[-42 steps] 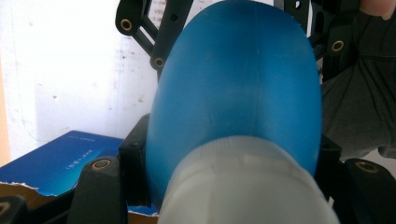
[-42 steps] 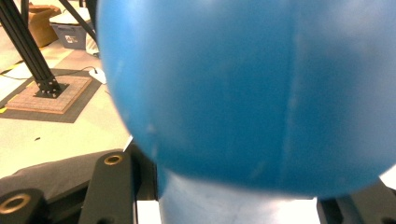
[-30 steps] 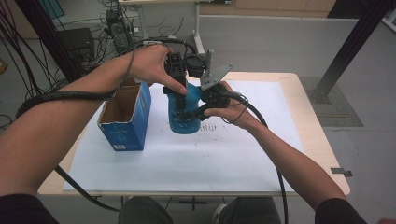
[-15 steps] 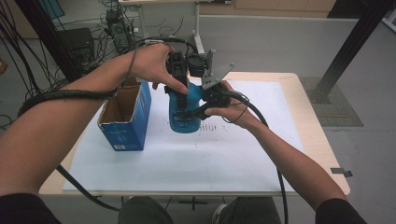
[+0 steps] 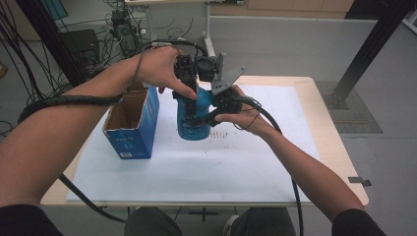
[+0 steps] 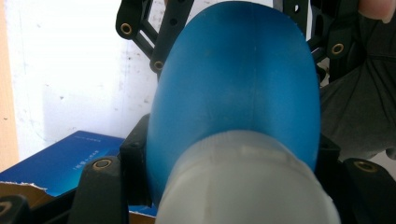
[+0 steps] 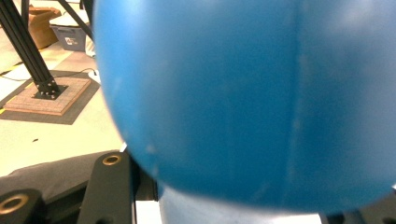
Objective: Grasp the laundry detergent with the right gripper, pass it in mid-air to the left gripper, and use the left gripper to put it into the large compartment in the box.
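Looks like a robotics lab or research workshop: bare grey floor, black metal frame posts [image 5: 370,46] bolted to a floor pad, bundles of black cables [image 5: 29,59] w/ electronics boxes [image 5: 123,27] on the floor, and a plain light-wood work table [image 5: 339,162] covered by a white sheet [image 5: 196,172]

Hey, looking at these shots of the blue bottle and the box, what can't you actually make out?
- High view: the top of the blue bottle is hidden by the left gripper and right gripper.
- High view: the print on the blue box is too small.
- Right gripper view: the bottle, close and blurred, hides the table.
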